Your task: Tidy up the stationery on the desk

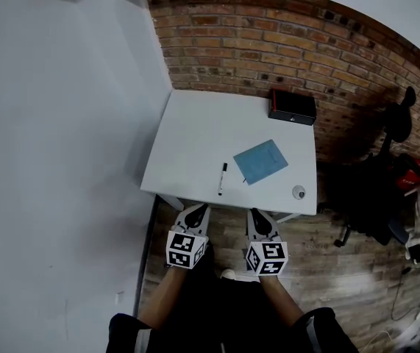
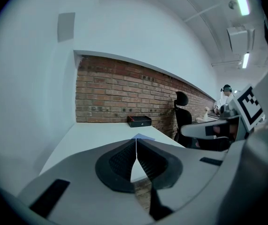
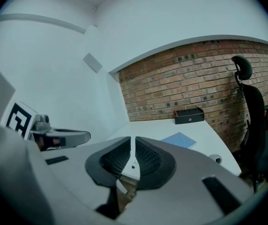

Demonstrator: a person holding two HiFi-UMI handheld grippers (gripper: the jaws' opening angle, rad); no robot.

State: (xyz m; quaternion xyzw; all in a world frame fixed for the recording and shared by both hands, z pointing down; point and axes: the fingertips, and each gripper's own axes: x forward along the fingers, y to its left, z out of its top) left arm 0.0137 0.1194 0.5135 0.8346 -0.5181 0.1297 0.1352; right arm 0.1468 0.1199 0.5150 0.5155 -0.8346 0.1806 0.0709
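Tidying looks unstarted: slim black pen [image 1: 222, 178], flat blue notebook [image 1: 260, 160] and small round grey item [image 1: 299, 192] lie loose on white desk [image 1: 195, 134]; left gripper [image 1: 196, 212] and right gripper [image 1: 257, 216] pressed together, empty

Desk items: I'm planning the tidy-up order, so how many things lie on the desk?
4: black box at the far right corner; blue notebook right of centre; pen just left of it, near the front edge; small round object at the front right corner. None looks hidden.
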